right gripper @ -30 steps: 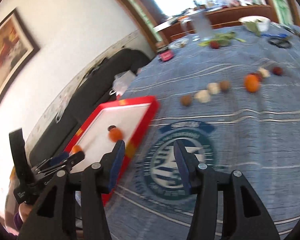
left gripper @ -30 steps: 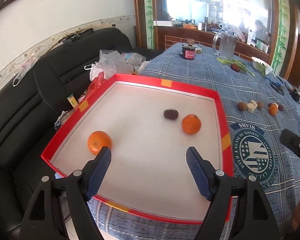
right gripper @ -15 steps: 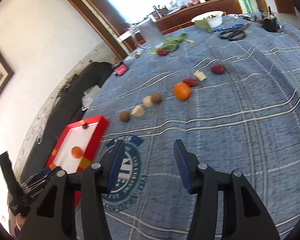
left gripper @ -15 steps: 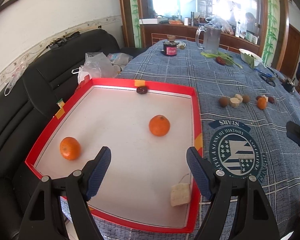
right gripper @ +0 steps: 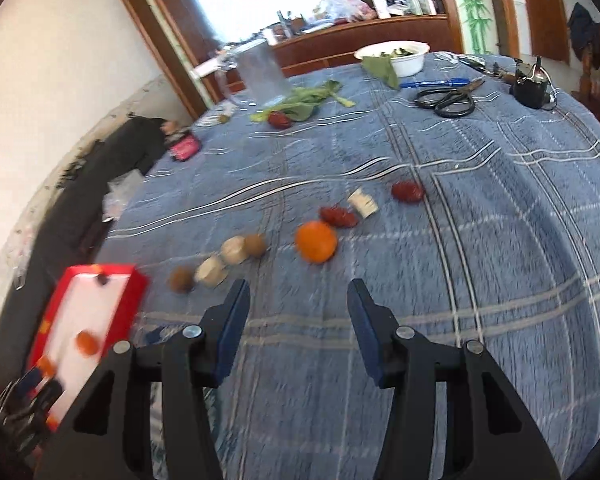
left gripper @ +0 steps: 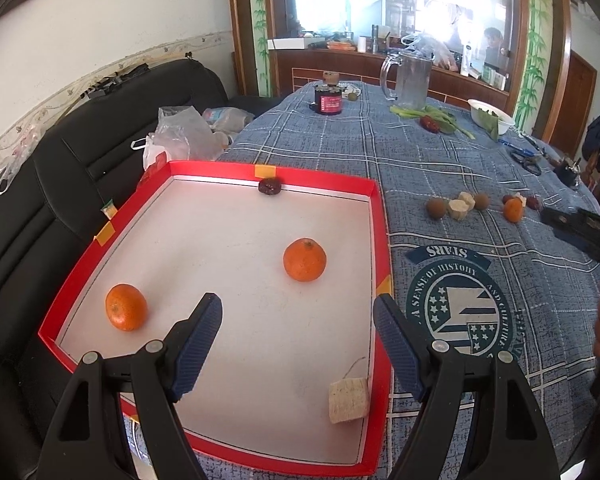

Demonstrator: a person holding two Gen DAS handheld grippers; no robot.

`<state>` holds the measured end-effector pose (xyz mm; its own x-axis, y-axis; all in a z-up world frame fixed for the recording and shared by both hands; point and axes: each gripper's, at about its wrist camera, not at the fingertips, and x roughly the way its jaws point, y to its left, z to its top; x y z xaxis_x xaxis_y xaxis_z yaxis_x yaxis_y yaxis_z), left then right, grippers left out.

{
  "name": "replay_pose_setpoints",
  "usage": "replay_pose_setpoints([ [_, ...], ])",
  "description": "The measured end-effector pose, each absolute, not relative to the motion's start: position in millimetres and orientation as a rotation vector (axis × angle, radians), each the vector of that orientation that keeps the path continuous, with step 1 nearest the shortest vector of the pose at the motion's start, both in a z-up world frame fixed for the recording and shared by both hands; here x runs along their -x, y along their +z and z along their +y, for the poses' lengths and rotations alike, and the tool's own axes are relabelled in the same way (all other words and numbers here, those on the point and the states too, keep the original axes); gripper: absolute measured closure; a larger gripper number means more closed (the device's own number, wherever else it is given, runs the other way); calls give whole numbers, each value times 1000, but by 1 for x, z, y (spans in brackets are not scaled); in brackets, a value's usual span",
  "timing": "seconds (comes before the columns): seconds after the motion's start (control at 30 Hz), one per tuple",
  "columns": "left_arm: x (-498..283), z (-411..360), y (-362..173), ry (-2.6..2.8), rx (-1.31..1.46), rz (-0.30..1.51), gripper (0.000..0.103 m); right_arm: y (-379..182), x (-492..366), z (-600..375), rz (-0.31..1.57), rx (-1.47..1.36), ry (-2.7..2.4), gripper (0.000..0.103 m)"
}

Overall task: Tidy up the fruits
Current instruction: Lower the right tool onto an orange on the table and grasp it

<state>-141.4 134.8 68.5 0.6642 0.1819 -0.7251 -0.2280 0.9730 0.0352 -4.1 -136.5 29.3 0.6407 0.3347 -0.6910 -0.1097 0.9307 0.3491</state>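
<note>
Orange beside red dates, probably next: approached squarely with right hand-held gripper spread wide, empty; left hand-held gripper likewise agape.

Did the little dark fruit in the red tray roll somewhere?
Yes. The dark fruit rolled away from the orange it sat beside, to the red tray's far wall by the yellow tape.

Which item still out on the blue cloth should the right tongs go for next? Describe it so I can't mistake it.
On the blue plaid cloth, a loose row of small items runs away from the red tray. Ahead of the open right tongs sits the orange. It is the only bright orange, round fruit in that row; its neighbours are brown, pale or dark red.
</note>
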Motion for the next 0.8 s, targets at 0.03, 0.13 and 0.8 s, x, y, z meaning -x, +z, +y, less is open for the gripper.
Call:
replay_pose_setpoints([
  [0.03,141,135,68,227,62,815,25,27,-4,-135,849,-280,239,50],
  [0.13,140,134,68,215,61,816,25,19,-26,-130,891,-285,180,50],
  [0.8,44,53,71,-23,-132,840,25,-1,-55,-124,923,-265,208,71],
])
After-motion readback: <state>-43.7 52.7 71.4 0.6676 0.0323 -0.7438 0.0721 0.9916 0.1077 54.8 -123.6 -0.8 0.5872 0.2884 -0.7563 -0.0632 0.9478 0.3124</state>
